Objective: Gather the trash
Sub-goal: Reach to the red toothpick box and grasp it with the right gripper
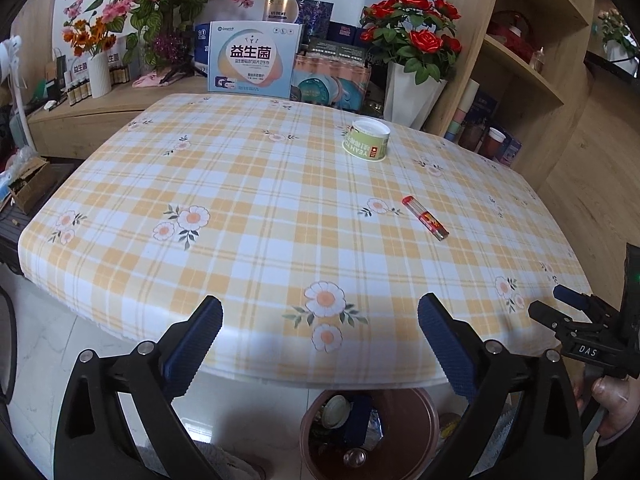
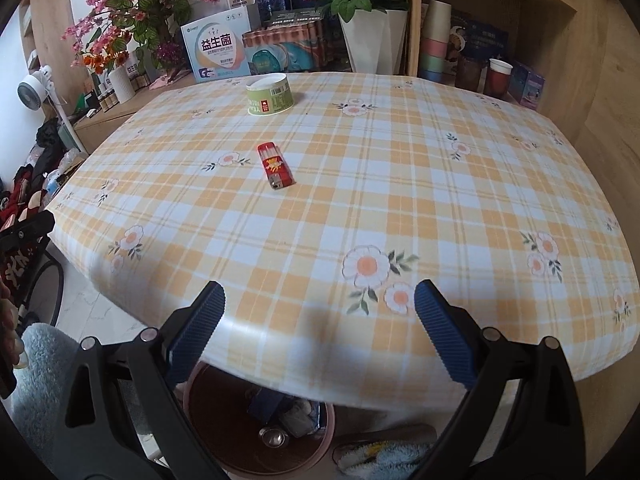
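A green and white paper cup stands upside down on the plaid tablecloth; it also shows in the right wrist view. A red lighter lies flat nearer the front; it also shows in the right wrist view. A brown trash bin with trash inside stands on the floor under the table's front edge; it also shows in the right wrist view. My left gripper is open and empty above the bin. My right gripper is open and empty at the table's front edge, and it also shows at the right of the left wrist view.
Flower vases, boxes and a pack of cans crowd the sideboard behind the table. Wooden shelves with cups stand at the right. A fan and clutter are at the left. A slipper lies on the floor by the bin.
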